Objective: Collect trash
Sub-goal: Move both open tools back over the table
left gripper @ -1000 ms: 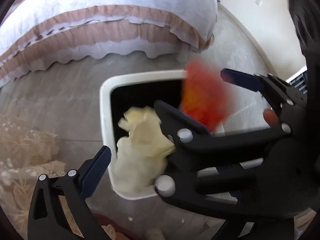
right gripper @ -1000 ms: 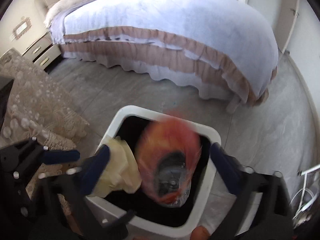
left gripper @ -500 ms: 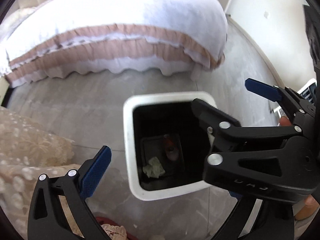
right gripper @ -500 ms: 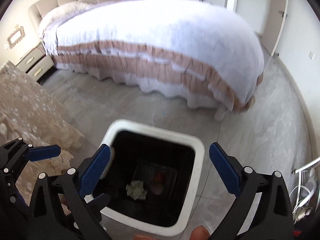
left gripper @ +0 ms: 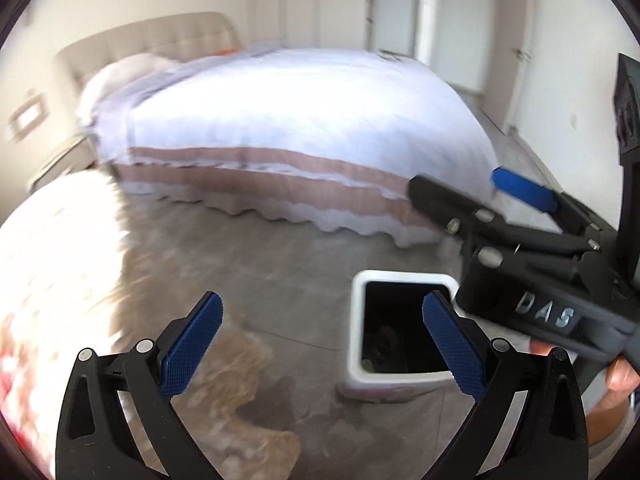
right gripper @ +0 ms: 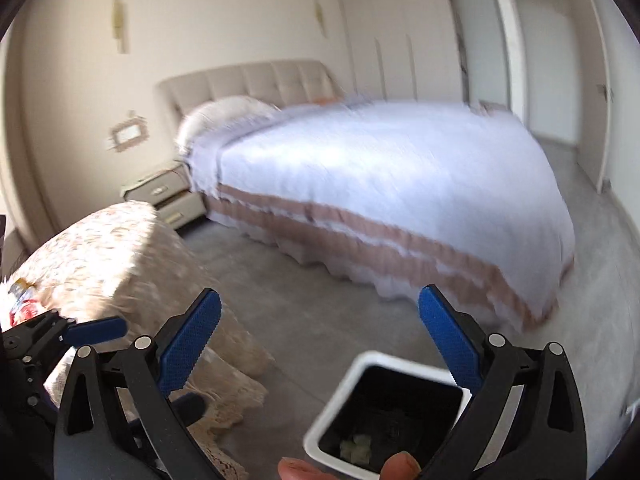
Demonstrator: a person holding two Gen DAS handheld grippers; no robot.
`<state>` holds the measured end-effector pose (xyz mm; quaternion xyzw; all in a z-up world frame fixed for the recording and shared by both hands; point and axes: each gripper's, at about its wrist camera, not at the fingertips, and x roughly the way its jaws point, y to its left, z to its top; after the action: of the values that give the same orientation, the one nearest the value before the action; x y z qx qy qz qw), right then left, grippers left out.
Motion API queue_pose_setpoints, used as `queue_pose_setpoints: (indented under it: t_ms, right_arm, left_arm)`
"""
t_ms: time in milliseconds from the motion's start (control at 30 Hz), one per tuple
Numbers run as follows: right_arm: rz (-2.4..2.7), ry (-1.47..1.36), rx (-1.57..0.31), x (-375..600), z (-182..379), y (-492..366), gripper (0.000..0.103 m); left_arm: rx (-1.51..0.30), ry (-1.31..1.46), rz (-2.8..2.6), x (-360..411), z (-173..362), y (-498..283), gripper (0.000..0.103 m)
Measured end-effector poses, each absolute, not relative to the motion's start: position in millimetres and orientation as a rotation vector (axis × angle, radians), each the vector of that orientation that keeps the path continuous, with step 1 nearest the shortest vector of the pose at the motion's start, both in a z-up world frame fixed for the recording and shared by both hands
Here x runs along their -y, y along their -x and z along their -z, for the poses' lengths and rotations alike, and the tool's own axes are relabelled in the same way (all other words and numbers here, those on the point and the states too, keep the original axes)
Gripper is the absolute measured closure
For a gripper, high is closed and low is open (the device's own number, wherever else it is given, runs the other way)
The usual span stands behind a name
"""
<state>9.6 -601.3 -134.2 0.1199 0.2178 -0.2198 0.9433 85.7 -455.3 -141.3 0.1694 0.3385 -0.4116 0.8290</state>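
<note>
**Both grippers empty above the bin; next piece of trash lies on the lace-covered table**

Left wrist view. The left gripper (left gripper: 320, 344) has its blue-padded fingers spread wide with nothing between them. Through the gap shows grey stone floor. The white square plastic trash bin with a black liner (left gripper: 400, 332) stands on that floor just behind the right-hand finger; something dark lies at its bottom, too dim to name. The right gripper (left gripper: 476, 200) crosses in from the right edge, jaws apart and empty. At far left the beige lace tablecloth (left gripper: 72, 264) is washed out by sun; a red smear sits at its lower-left edge, too blurred to identify. The frame is smeared by motion.

Right wrist view. The right gripper's fingers are also apart, holding nothing. The bin sits directly under them, low in frame, with pale crumpled paper scraps (right gripper: 356, 446) on its floor. On the table's left edge lies a red-and-white crinkled wrapper (right gripper: 22, 304), close to the left gripper's tip. A large bed with a white and dusty-pink ruffled cover (right gripper: 380, 184) fills the background.

Judgement: the step in hand is reaching for the next item. Best to slow down near the table, come at the wrapper from above, and pinch the wrapper alone, since the loose lace could snag in the pads.
</note>
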Motion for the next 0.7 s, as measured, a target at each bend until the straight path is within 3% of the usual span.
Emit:
queue_pose_setpoints:
  t_ms: [700]
  right_arm:
    - [-0.018,-0.029,-0.356,388.4,68.5,-49.9,0.005]
  left_arm:
    - [-0.540,-0.104,0.387,196.5,81.9,-74.3,0.005]
